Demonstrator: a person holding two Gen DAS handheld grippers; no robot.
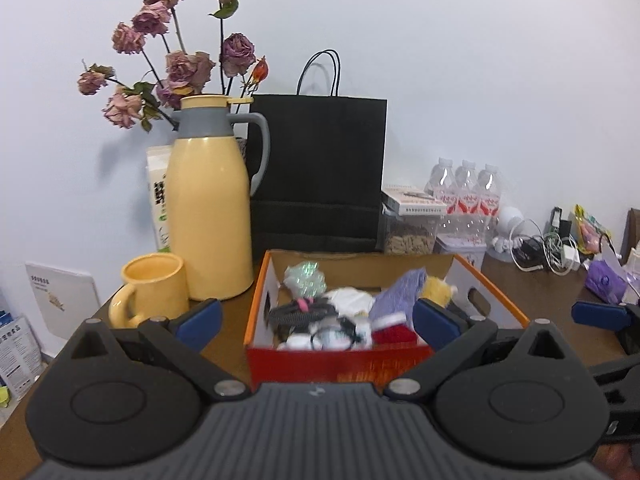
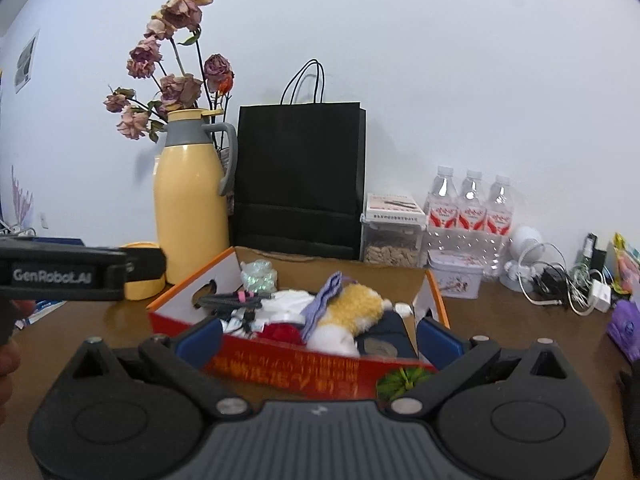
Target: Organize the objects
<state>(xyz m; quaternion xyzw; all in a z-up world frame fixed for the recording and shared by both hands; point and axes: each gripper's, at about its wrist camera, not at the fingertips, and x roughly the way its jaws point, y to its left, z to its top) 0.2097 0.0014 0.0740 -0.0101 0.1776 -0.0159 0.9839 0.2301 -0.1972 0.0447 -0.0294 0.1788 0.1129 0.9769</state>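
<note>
The left gripper is being held with its jaws spread wide and nothing between its blue pads, just in front of the near red wall of the cardboard box that is sitting on the brown table. The right gripper is likewise being held wide apart and empty, facing the same box from its right-hand near corner, and its blue pad is being seen at the right edge of the left wrist view. The box is being kept open at the top, with its orange rim showing, and a jumble of small things is being carried inside it: a yellow and white plush toy, a lilac striped cloth, a red fuzzy item, a black comb with a pink band and a shiny crumpled wrapper. A small green tuft is lying on the table just outside the box's near wall. Behind the box a yellow thermos jug, a yellow mug, a black paper bag and water bottles are standing against the wall.
</note>
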